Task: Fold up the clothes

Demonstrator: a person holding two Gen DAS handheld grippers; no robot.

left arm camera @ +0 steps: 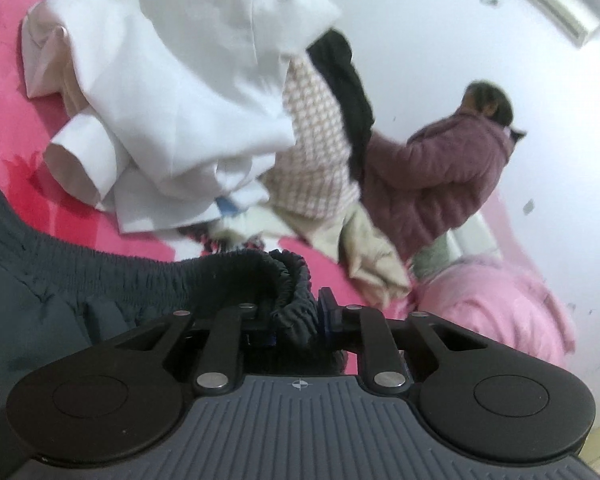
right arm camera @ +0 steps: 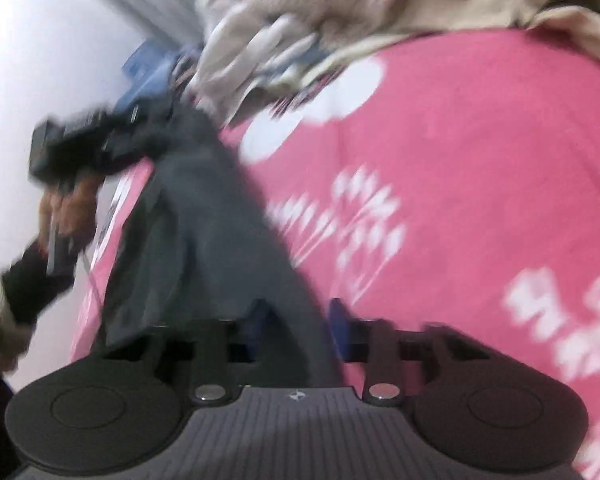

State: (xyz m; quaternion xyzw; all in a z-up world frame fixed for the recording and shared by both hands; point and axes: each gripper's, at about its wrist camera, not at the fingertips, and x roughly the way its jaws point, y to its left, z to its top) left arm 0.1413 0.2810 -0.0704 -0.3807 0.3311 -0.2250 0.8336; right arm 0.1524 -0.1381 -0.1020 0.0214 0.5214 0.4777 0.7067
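Left wrist view: mounted behind the left tongs, low and close over the bright pink printed bedspread, facing along the bed toward a heap of pale clothes and a white wall.

Right wrist view: behind the right tongs, tilted steeply down, rolled, blurred.

Shared: the dark grey elastic-waisted trousers (also the bedspread).

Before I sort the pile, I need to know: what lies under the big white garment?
Under the big white cotton garment show a beige garment, a pink-checked cloth and a blue scrap. Anything deeper is covered.
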